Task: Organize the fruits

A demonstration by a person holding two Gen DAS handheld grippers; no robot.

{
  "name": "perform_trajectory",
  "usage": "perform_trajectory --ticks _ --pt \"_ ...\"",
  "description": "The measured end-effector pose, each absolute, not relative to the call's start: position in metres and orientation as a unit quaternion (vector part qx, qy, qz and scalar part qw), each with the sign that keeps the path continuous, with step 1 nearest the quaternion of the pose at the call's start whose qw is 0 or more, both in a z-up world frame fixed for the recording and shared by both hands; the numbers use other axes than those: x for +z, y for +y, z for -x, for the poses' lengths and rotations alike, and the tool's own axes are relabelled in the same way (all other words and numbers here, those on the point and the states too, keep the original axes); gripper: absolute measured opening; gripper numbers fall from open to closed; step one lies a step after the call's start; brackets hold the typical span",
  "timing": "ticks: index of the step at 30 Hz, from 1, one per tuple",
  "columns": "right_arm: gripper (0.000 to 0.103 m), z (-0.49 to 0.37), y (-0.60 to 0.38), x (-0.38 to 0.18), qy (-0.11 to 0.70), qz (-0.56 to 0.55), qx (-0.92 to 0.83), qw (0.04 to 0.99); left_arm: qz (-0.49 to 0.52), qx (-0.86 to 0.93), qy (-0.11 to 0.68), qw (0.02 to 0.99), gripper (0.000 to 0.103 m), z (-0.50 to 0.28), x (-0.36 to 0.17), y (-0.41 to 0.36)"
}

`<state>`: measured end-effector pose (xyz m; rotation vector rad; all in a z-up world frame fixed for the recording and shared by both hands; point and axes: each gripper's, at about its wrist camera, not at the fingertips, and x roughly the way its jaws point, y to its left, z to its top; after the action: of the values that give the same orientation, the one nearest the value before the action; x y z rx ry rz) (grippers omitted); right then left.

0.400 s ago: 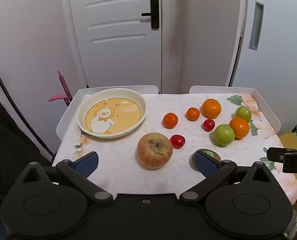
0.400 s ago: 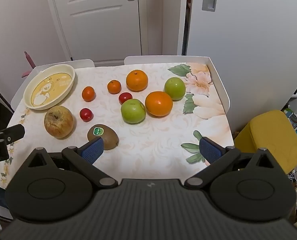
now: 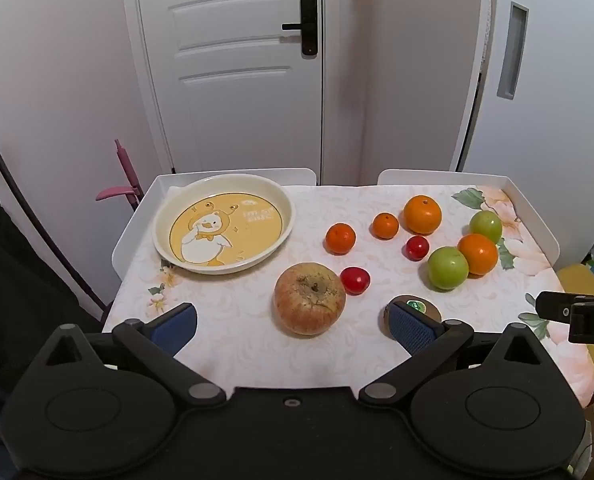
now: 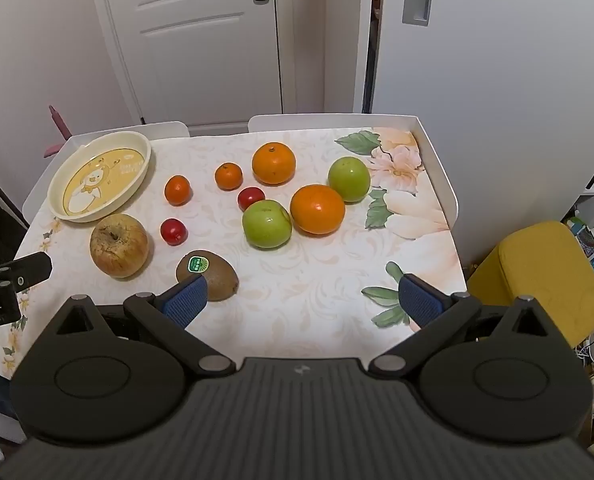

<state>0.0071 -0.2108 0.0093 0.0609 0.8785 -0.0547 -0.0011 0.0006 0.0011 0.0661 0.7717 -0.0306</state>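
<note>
Loose fruit lies on a floral tablecloth point(image 4: 317, 280): a wrinkled brown apple point(image 3: 309, 298) point(image 4: 119, 245), a stickered kiwi point(image 4: 209, 274) point(image 3: 415, 305), two red tomatoes point(image 4: 173, 231) point(image 4: 251, 198), two small tangerines point(image 4: 177, 190) point(image 4: 228, 176), two oranges point(image 4: 273, 163) point(image 4: 317, 209) and two green apples point(image 4: 267, 223) point(image 4: 349, 179). An empty cream plate with a duck picture point(image 3: 165, 220) point(image 4: 57, 192) stands at the far left. My left gripper point(image 3: 293, 326) is open before the brown apple. My right gripper point(image 4: 303, 300) is open, its left finger just in front of the kiwi.
The table has raised white edges point(image 4: 437, 160). A yellow stool point(image 4: 537, 276) stands to its right, a white door point(image 3: 233, 64) and walls behind. A pink handle point(image 3: 125, 176) sticks up at the table's far left corner.
Both views have shifted only slightly; the fruit and the plate lie where they were and both grippers stay wide open.
</note>
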Motion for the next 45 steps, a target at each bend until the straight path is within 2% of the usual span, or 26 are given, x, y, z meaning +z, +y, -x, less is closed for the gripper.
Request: perform_trajectory --ticks 45 --pt "0.103 -0.0089 -0.2065 0.0131 0.420 -0.032 -0.022 0.907 -0.027 -0.012 0.371 0.928 0.103 -0.0008 0.0048 0.0013"
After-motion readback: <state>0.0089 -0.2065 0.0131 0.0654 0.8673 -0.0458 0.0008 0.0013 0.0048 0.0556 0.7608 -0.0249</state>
